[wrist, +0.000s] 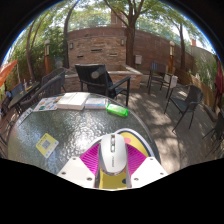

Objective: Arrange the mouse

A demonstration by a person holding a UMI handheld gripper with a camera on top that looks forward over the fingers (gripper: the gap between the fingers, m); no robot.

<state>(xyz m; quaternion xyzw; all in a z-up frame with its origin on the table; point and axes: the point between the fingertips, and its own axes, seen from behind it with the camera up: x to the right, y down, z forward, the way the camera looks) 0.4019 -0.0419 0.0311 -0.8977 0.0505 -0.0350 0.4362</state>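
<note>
A white computer mouse [113, 152] with a grey scroll wheel sits between my gripper's [113, 163] two fingers, its nose pointing away from me. Both magenta pads [93, 160] press against its sides, so the fingers are shut on it. The mouse is held above a round glass patio table [60, 125], over its near right edge. A yellow part of the gripper shows just under the mouse's rear.
On the table lie a white book [72, 100], a green marker-like object [117, 111], a small yellow card [46, 146] and a dark item [45, 103] at the left. Black patio chairs [100, 80] stand around, with a brick wall and trees beyond.
</note>
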